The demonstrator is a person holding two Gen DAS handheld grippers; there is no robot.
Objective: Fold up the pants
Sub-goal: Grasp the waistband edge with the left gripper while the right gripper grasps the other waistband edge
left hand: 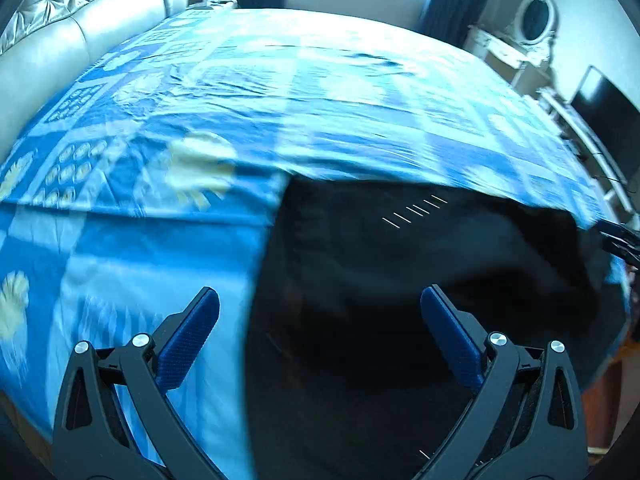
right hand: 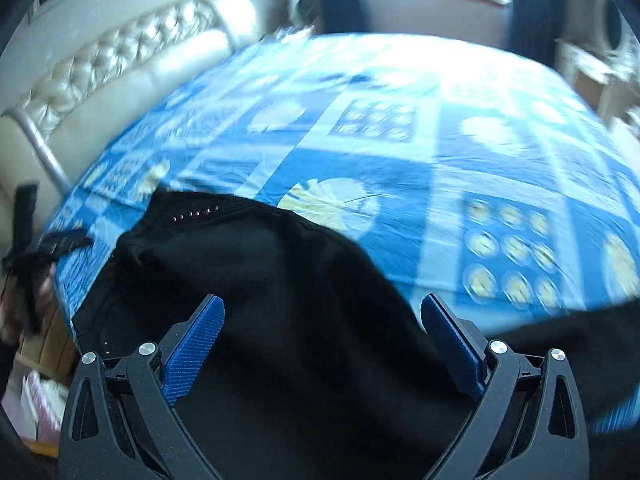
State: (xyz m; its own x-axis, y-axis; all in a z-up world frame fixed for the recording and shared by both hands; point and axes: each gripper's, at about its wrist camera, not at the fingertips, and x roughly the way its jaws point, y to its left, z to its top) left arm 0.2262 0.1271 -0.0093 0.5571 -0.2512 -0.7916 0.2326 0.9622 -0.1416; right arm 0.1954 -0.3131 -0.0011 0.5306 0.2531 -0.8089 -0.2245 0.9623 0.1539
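Note:
Black pants (left hand: 400, 300) lie bunched on the near edge of a bed with a blue patterned cover (left hand: 280, 92). In the left wrist view my left gripper (left hand: 320, 300) hangs open above the pants' left part, its blue-padded fingers (left hand: 192, 336) wide apart and holding nothing. The right wrist view shows the same black pants (right hand: 260, 280) with a row of small metal studs near their far edge. My right gripper (right hand: 322, 308) is open over the cloth, nothing between its fingers. Both views are motion-blurred.
A tufted cream headboard (left hand: 80, 12) runs along the bed's left side. A white dresser with an oval mirror (left hand: 534, 16) and a dark screen (left hand: 608, 116) stand on the right. Curtained windows are at the far end. The other gripper (right hand: 36, 248) shows at the left edge.

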